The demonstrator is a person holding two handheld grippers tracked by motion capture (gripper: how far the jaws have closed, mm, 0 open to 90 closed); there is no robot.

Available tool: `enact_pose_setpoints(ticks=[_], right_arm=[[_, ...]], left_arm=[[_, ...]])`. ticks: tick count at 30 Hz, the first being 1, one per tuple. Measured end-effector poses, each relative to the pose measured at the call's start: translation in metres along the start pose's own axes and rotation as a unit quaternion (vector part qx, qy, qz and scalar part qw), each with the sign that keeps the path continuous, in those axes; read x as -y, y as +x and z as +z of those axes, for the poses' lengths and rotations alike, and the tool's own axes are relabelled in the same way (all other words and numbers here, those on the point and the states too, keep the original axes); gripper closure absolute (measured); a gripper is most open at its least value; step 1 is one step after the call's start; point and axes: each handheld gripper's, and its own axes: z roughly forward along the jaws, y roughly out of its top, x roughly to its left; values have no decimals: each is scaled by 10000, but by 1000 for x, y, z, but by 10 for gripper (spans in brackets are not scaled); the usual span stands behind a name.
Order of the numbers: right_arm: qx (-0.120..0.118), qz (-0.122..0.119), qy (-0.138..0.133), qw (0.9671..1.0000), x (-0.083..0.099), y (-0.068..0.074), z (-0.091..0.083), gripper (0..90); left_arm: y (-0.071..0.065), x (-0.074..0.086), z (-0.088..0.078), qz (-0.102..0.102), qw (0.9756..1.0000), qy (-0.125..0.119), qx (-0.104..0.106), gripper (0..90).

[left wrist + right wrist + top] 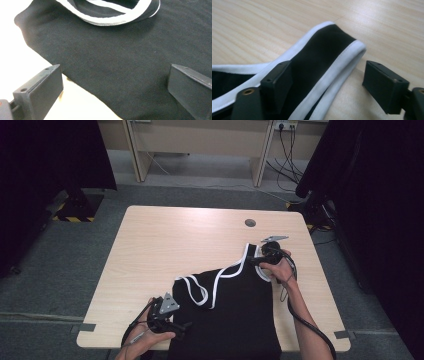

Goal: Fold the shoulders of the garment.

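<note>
Where table (165, 240) lies bare, cable grommet (250, 223)

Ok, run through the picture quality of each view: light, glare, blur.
High view: even light on the table, dark curtains at both sides, slightly soft, and the black top loses its folds. Left gripper view: the bare table blows out to white, the fabric weave stays sharp, the near claw parts are soft. Right gripper view: soft glare on the wood, the white-edged strap crisp, the far table blurred.

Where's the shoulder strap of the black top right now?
In the high view the shoulder strap lies right of centre on the table, between the open jaws of the right gripper.
</note>
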Motion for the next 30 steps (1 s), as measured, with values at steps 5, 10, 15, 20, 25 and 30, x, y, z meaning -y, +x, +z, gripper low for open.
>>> enact_pose_setpoints(ticks=[5, 10, 15, 20, 25, 30], right_arm=[[-37, -245, 63, 9997, -5, 3, 0, 505], [-301, -151, -37, 9994, -2, 7, -1, 826], [-451, -41, -70, 9989, -1, 4, -2, 858], [-722, -14, -433, 9965, -4, 7, -17, 859], [-925, -185, -689, 9932, -3, 15, -32, 859], [-1238, -349, -1056, 9861, 6, 28, -57, 859]], left_arm=[[0, 0, 0, -14, 10000, -8, -5, 0], [0, 0, 0, -12, 10000, 1, -14, 0], [0, 0, 0, -18, 10000, -1, -19, 0], [0, 0, 0, -22, 10000, -1, -22, 0], [0, 0, 0, -26, 10000, 0, -29, 0], [0, 0, 0, -28, 10000, -1, -29, 0]])
